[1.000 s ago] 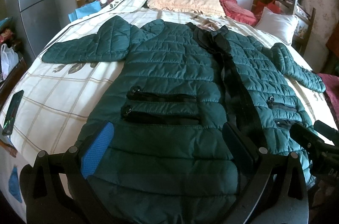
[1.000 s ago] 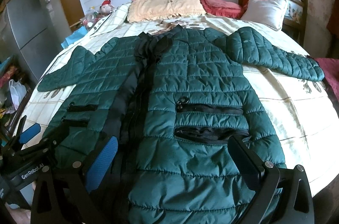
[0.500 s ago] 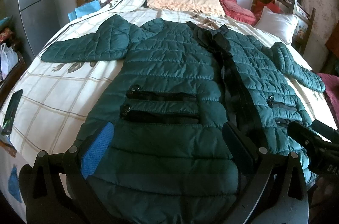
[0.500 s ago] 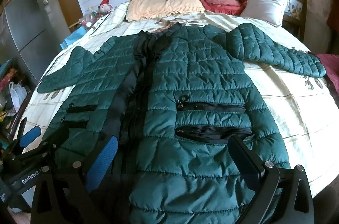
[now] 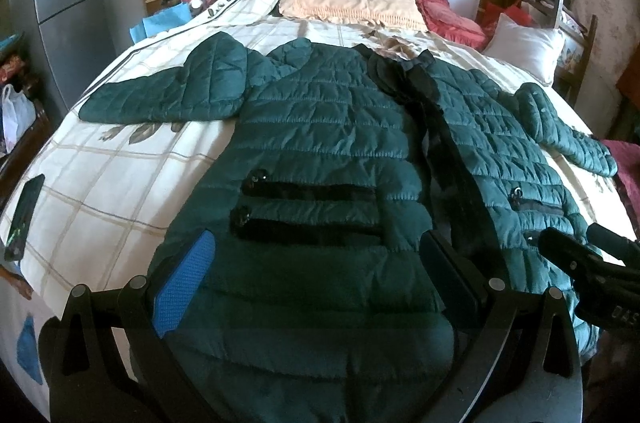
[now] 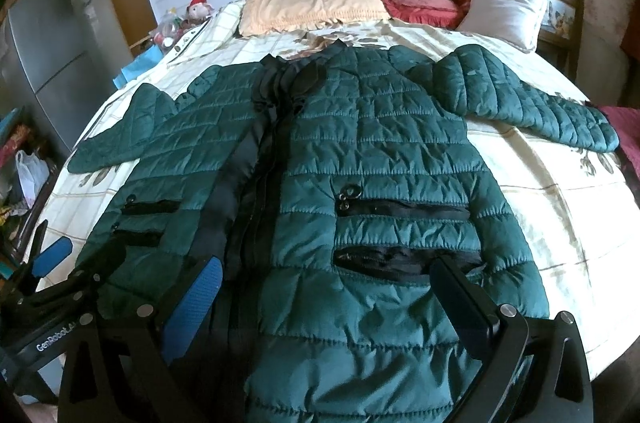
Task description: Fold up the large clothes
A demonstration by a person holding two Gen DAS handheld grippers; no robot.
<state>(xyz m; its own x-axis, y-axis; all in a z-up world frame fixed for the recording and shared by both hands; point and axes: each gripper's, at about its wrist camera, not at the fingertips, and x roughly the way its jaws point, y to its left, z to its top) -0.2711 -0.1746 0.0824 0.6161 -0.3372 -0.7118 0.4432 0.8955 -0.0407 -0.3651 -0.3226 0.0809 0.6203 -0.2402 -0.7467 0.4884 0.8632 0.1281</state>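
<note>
While both claws are held spread wide with nothing between their fingers, the hem of the green quilted jacket (image 5: 328, 151) is framed by each. The left gripper (image 5: 312, 279) is poised over the near left front panel, just this side of the two black zip pockets (image 5: 308, 211); the right gripper (image 6: 324, 299) is poised over the near right panel, its right finger close beside the lower pocket opening (image 6: 400, 259). Whether the fingertips touch the fabric cannot be told.

Outward from the claws, the jacket is laid face up on the checked bedspread (image 5: 104, 183), its long axis running from the near hem straight away to the collar (image 6: 288, 71) at the far end. The left sleeve (image 5: 168, 91) is stretched out to the left, the right sleeve (image 6: 532, 103) to the right. Each sleeve is judged nearer to the gripper on its own side, so a fold inward toward the dark centre placket (image 6: 248, 183) would likely be started there.
</note>
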